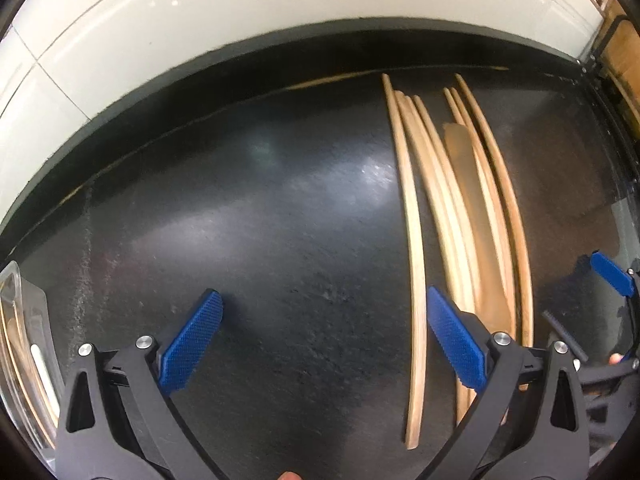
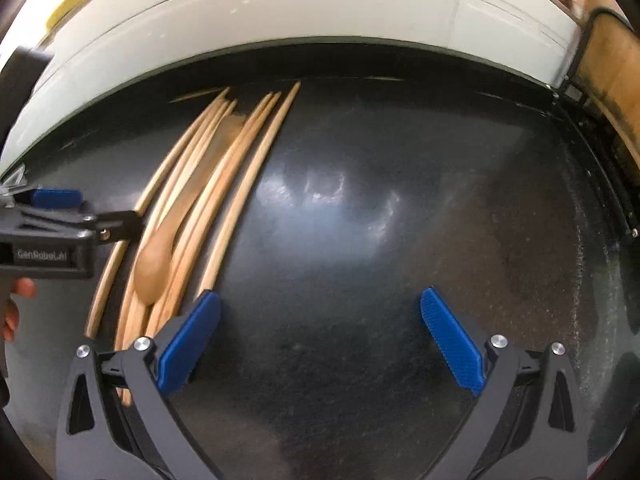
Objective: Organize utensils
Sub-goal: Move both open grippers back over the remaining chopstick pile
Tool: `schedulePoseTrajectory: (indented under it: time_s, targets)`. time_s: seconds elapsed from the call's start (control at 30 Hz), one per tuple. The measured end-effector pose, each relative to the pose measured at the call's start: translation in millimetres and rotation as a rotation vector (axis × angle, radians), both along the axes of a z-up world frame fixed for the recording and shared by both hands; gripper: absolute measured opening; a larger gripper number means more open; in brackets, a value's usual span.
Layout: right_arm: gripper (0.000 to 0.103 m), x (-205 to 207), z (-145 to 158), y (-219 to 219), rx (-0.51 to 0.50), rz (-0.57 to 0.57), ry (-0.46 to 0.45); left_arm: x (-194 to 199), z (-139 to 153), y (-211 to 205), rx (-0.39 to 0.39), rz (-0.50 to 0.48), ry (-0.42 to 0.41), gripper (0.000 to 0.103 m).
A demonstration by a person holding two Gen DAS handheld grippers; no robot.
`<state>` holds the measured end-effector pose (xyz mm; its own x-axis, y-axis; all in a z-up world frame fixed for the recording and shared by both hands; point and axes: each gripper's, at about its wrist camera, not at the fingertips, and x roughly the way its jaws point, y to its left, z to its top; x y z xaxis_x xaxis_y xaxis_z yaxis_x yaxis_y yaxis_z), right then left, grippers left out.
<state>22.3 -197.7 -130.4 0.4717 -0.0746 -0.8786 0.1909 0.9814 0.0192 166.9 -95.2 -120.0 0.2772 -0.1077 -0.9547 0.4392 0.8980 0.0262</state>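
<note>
Several wooden chopsticks [image 1: 416, 240] lie side by side on the black counter [image 1: 240, 240], with a brown wooden spoon [image 1: 476, 216] among them. My left gripper [image 1: 324, 340] is open over bare counter, its right pad just beside the leftmost chopstick. In the right wrist view the same chopsticks [image 2: 236, 204] and the spoon [image 2: 156, 256] lie at the left. My right gripper [image 2: 320, 336] is open and holds nothing; its left pad is next to the rightmost chopstick's near end. The left gripper's body [image 2: 52, 236] shows at the left edge.
A clear plastic container [image 1: 24, 360] holding thin wooden sticks stands at the counter's near left. White tiled wall [image 1: 240, 20] runs behind the counter. A wooden-sided frame [image 2: 612, 92] with a dark metal edge borders the counter on the right. A hand [image 2: 16, 300] holds the left gripper.
</note>
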Motion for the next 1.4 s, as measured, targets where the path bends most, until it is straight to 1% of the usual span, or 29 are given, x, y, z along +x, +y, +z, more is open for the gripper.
schedulePoseTrajectory:
  time_s: [0.1,0.17,0.27,0.3,0.33,0.4,0.43,0.47,0.53,0.6,0.7,0.83,0.9,0.97,1.1,1.17,1.3,1.4]
  targets:
    - [0.098,10,-1,-1,0.001,0.019,-0.004,13,0,3,0.002,0.0,0.003,0.098]
    - [0.098,16,1,-5,0.014,0.005,0.009,22,-2,-2,0.005,-0.008,0.01,0.098]
    - [0.098,21,6,-13,0.11,-0.022,-0.016,31,-1,-4,0.008,-0.023,0.014,0.098]
    - [0.098,24,7,-12,0.109,-0.017,-0.013,34,-2,-4,0.007,-0.027,0.011,0.098]
    - [0.098,28,6,-9,0.094,-0.001,-0.008,40,-3,-4,0.005,-0.03,0.009,0.098]
    - [0.098,34,4,-3,0.029,0.025,0.007,53,-2,-3,0.006,-0.027,0.01,0.098]
    - [0.098,36,3,-2,-0.001,0.029,0.01,51,-2,0,0.006,-0.025,0.011,0.098]
    - [0.098,37,2,-1,-0.025,0.025,0.019,52,-3,6,0.006,-0.025,0.011,0.098]
    - [0.098,37,4,-7,-0.039,-0.002,0.008,54,-2,10,0.008,-0.031,0.013,0.098]
    - [0.098,36,4,-13,-0.024,-0.021,0.005,60,-3,15,0.01,-0.03,0.009,0.098]
    - [0.098,37,4,-16,-0.005,-0.048,-0.012,51,-2,10,0.008,-0.032,0.0,0.098]
    - [0.098,44,4,-17,-0.013,-0.023,-0.062,52,-6,-5,0.006,-0.078,-0.008,0.098]
    - [0.098,48,5,-23,-0.016,-0.022,-0.084,58,-6,-6,-0.004,-0.071,-0.015,0.098]
    - [0.098,53,6,-27,-0.016,-0.014,-0.086,62,-7,-7,-0.008,-0.078,-0.027,0.098]
    - [0.098,65,6,-32,-0.018,-0.01,-0.091,72,-9,-8,-0.011,-0.051,-0.035,0.098]
    - [0.098,70,4,-34,-0.017,-0.003,-0.084,72,-10,-8,-0.011,-0.054,-0.035,0.098]
    - [0.098,69,6,-36,-0.02,-0.011,-0.096,75,-11,-5,-0.013,-0.075,-0.04,0.098]
    - [0.098,67,5,-35,-0.019,-0.015,-0.08,77,-11,-4,-0.013,-0.08,-0.043,0.098]
